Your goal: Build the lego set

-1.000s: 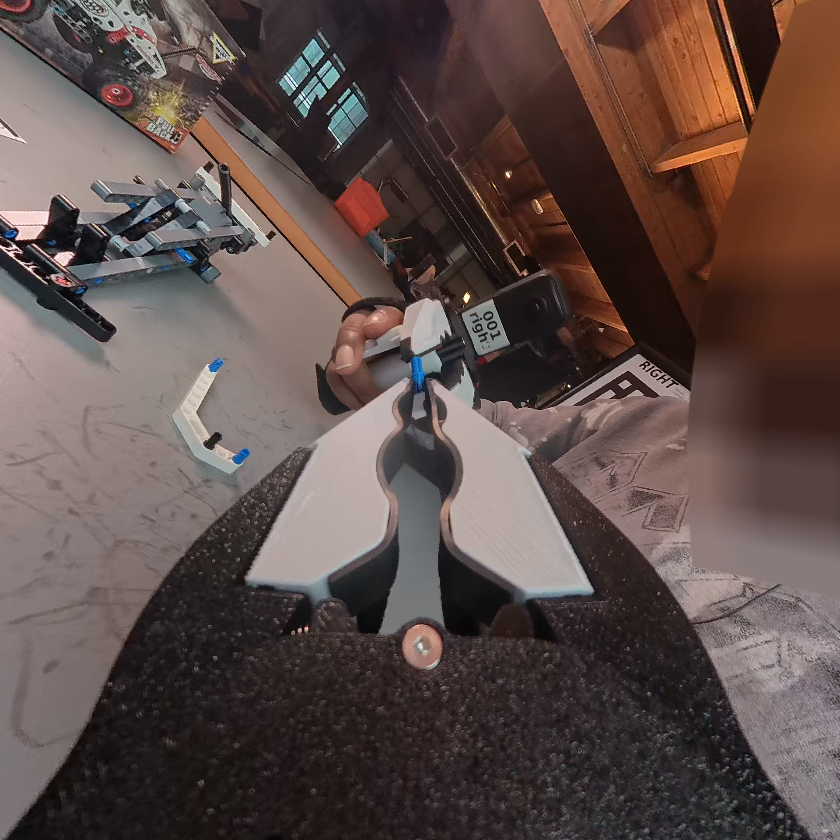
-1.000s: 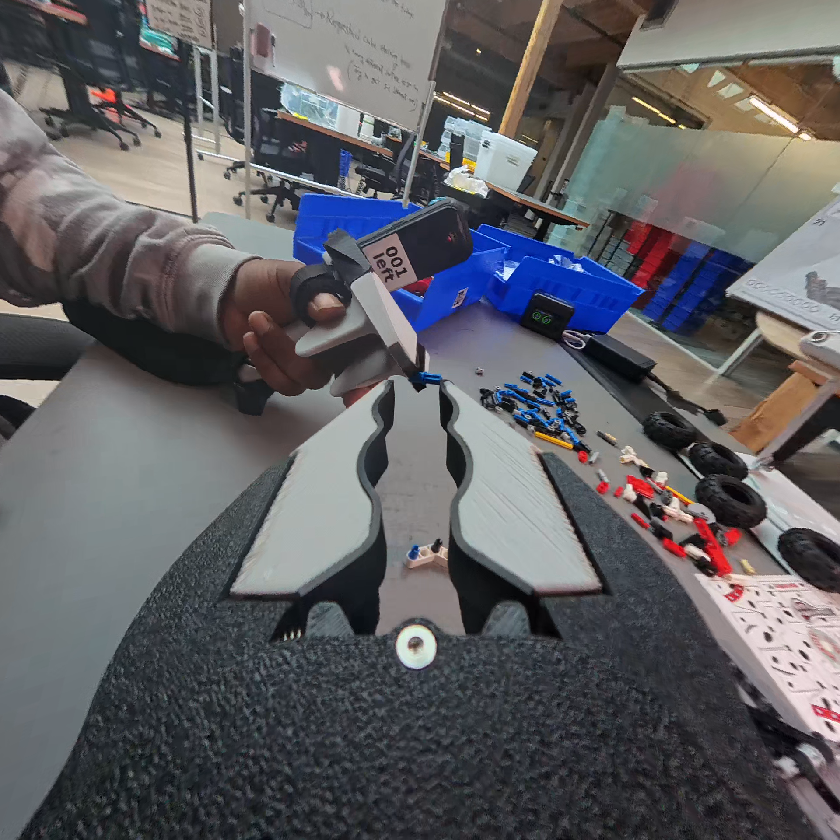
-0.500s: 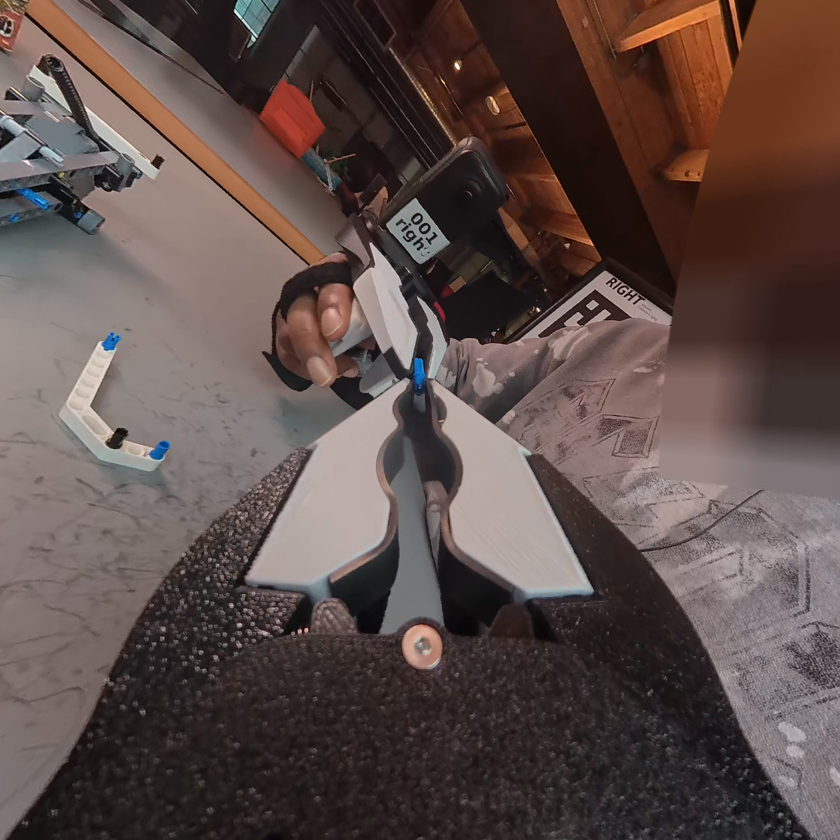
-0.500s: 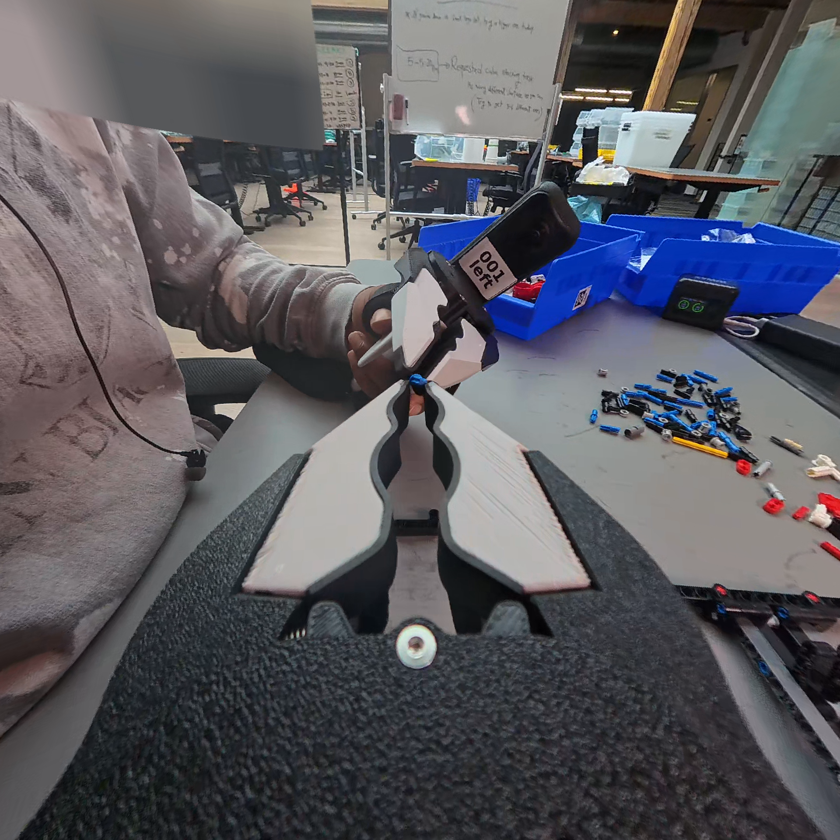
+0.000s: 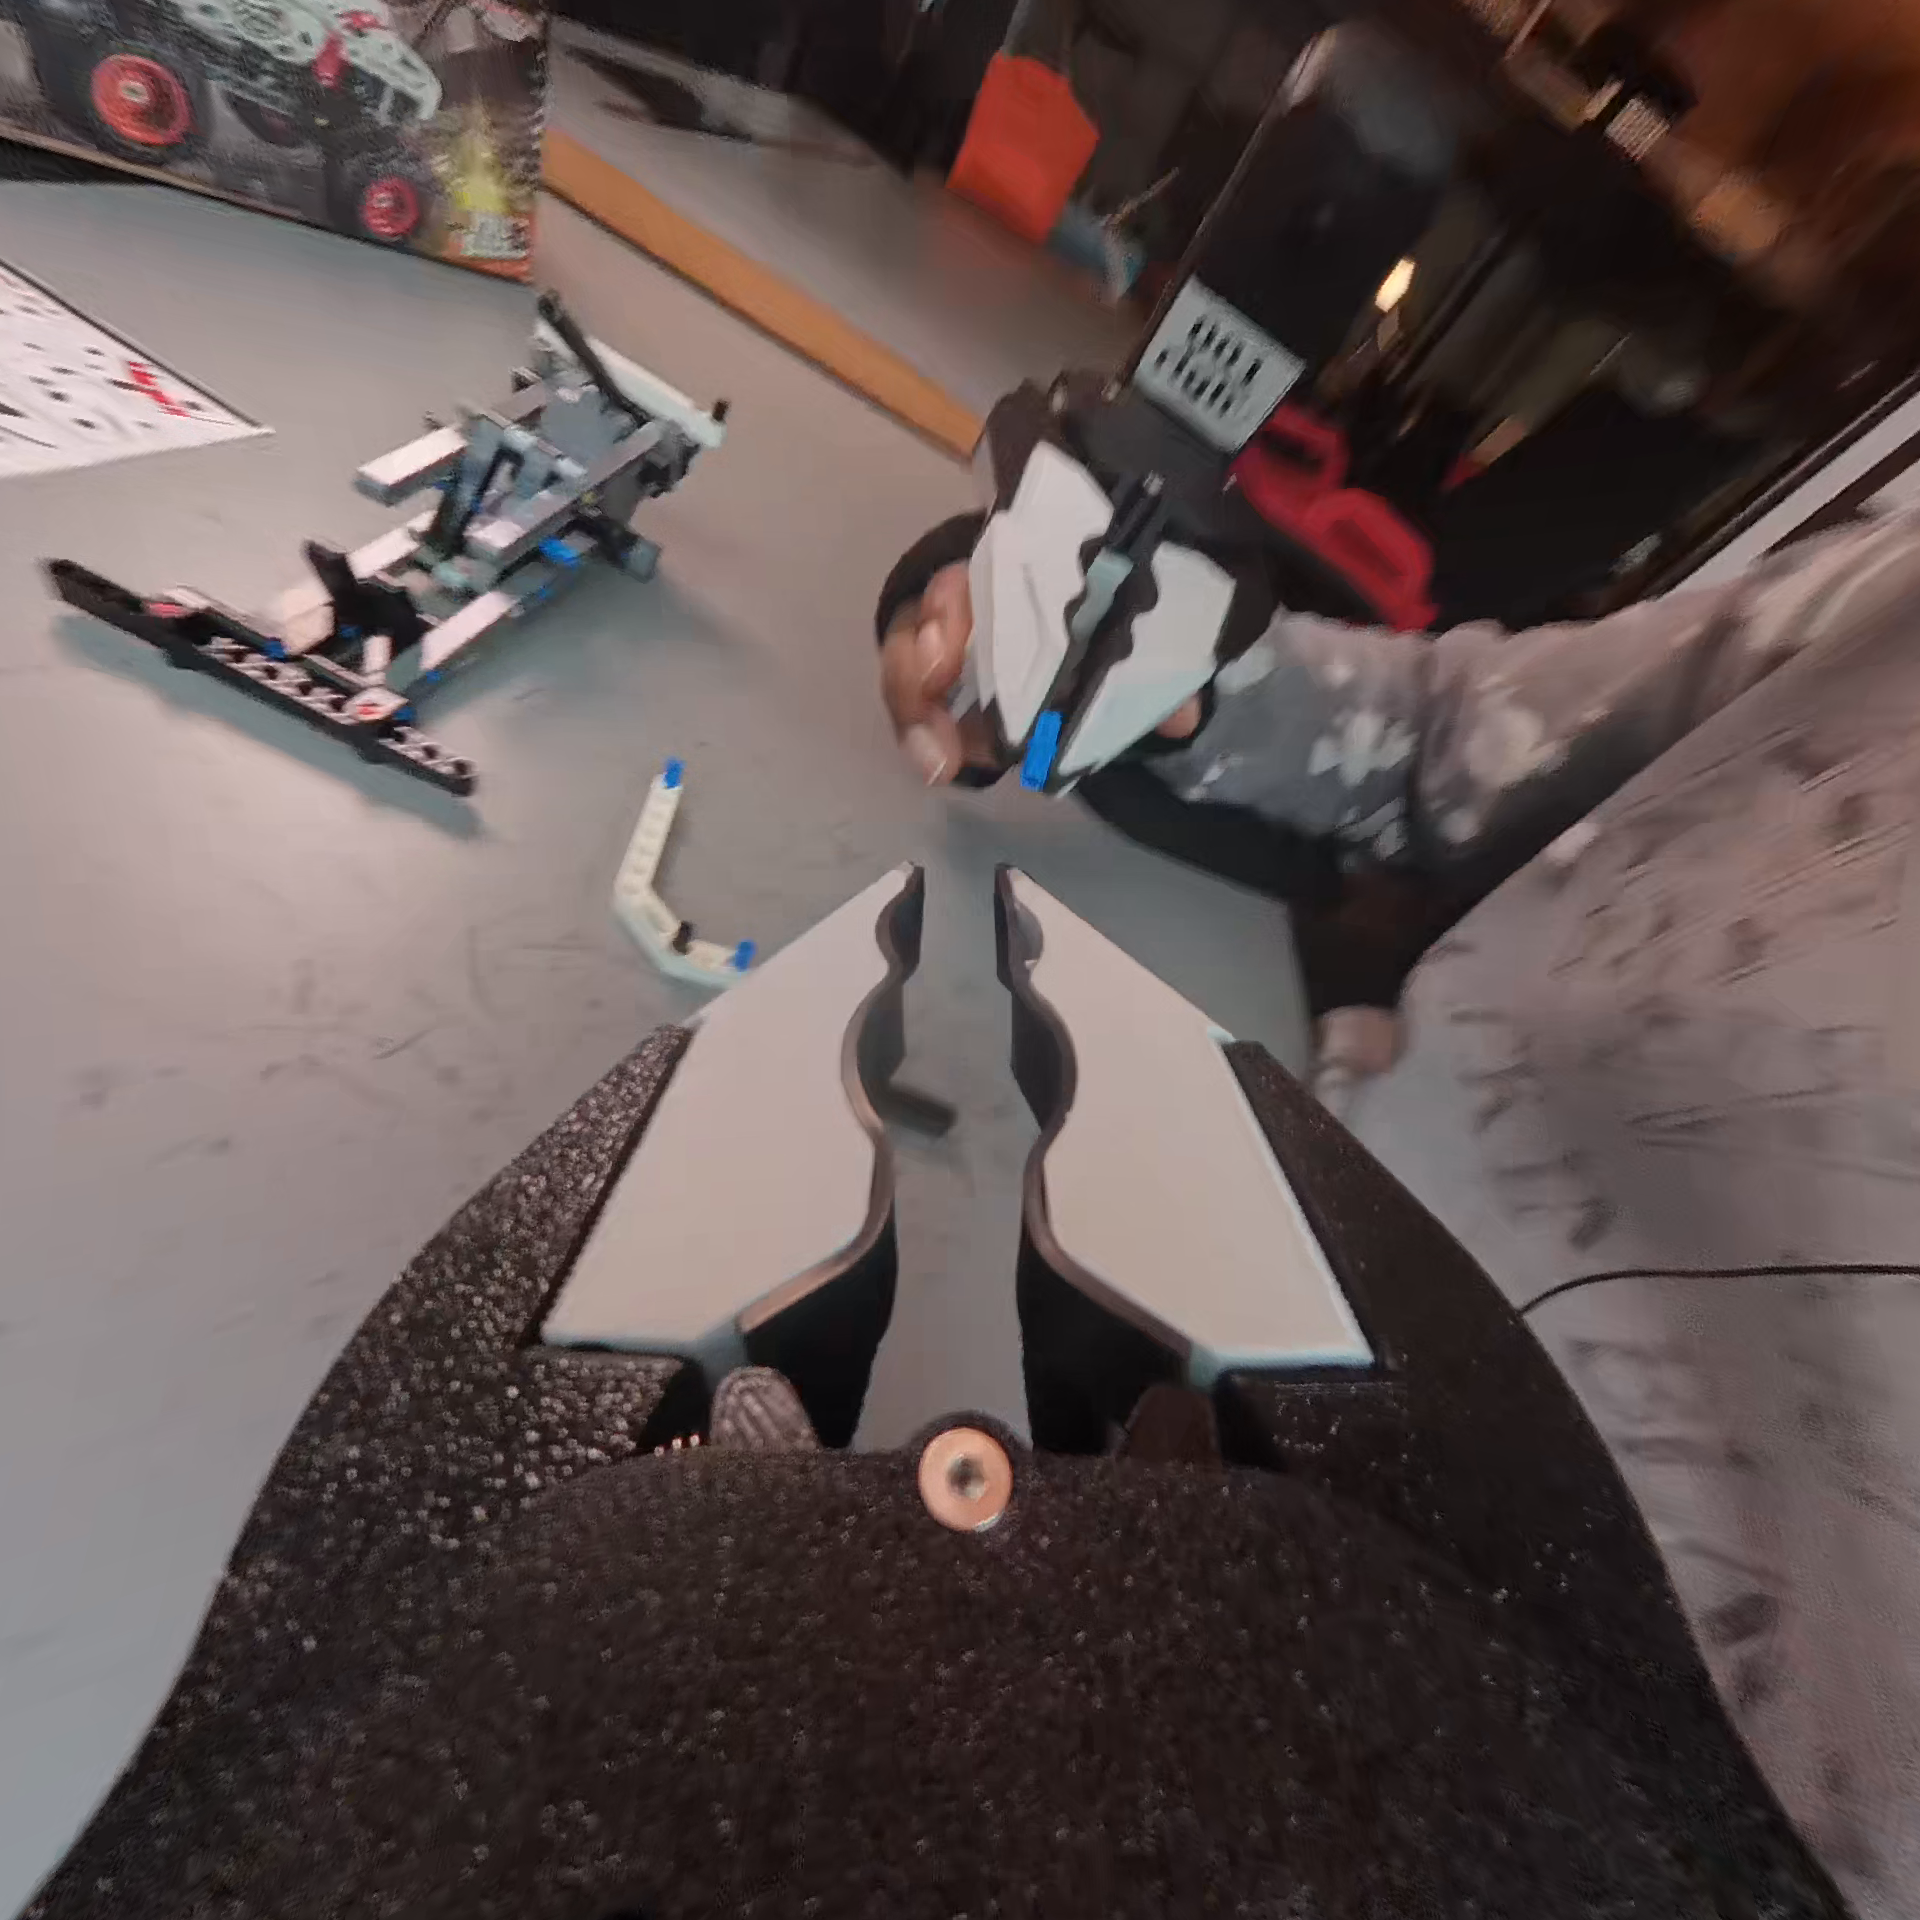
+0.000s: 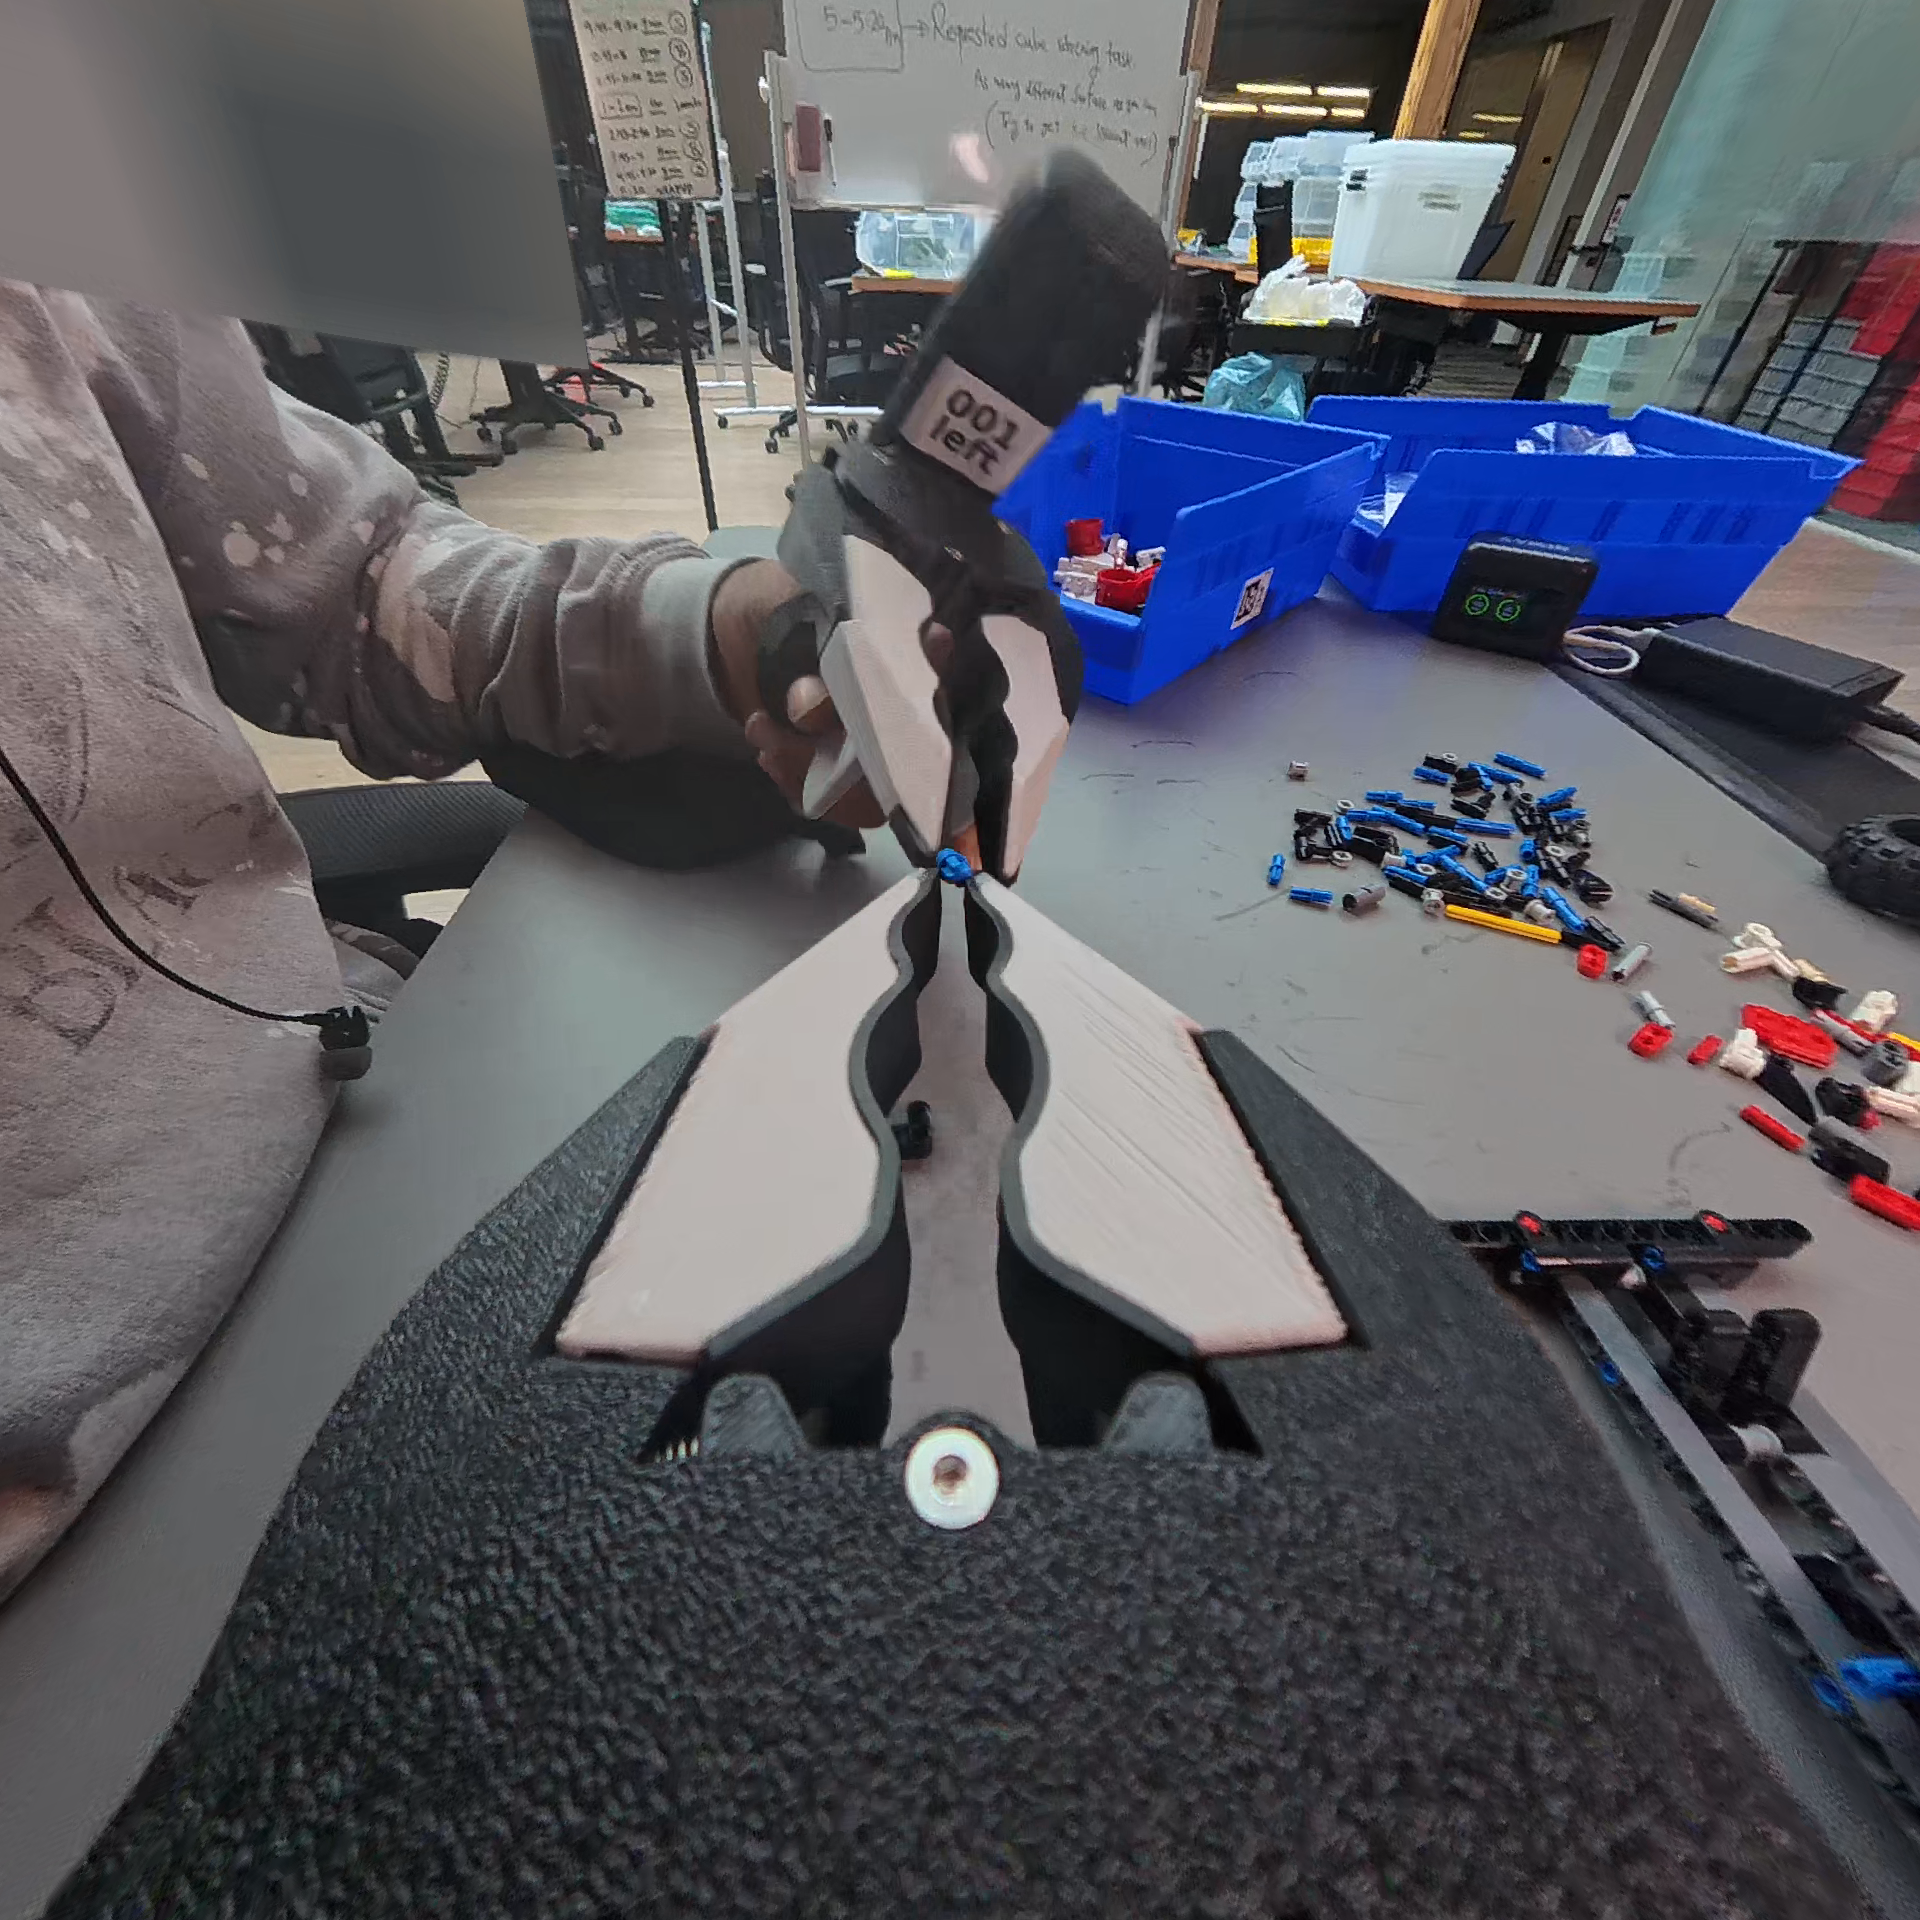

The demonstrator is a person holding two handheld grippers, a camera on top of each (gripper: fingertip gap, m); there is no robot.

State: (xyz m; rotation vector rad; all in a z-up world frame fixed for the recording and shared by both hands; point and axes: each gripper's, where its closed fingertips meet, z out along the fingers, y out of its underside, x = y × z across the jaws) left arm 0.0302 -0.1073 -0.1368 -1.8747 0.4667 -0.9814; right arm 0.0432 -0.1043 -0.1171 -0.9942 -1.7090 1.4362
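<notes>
Between right gripper [image 6: 951,883] tips sits a blue pin [image 6: 951,864]; left gripper [image 5: 956,883] gapes.

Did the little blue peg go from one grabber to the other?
Yes. The blue peg now sits in the right gripper, away from the open left gripper, hanging above the table near the white angled piece.
</notes>
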